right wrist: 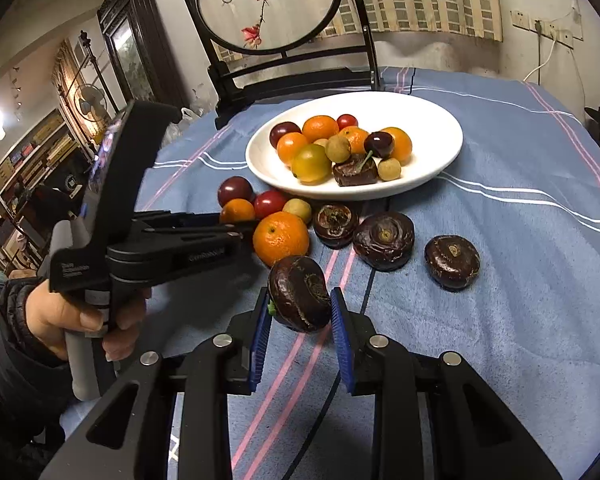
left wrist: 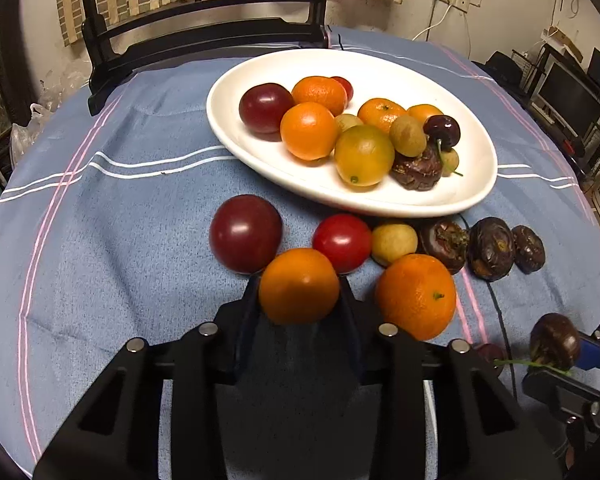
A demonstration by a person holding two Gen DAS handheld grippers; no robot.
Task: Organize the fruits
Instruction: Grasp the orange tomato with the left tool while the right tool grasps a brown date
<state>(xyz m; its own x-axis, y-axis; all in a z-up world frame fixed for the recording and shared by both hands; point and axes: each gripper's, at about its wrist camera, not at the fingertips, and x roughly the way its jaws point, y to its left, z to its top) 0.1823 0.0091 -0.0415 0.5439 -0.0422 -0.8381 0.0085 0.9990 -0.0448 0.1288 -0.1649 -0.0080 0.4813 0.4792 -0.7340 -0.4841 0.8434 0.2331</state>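
Observation:
A white oval plate holds several oranges, plums, longans, a cherry and a water chestnut; it also shows in the right wrist view. My left gripper is shut on a small orange just above the blue cloth, in front of the plate. My right gripper is shut on a dark water chestnut, seen at the lower right of the left wrist view. Loose on the cloth lie a dark plum, a red tomato, a longan, a bigger orange and three water chestnuts.
A blue striped cloth covers the table. A dark wooden stand with a round painted screen stands at the table's far edge behind the plate. A cherry lies near the right gripper. Shelves and furniture surround the table.

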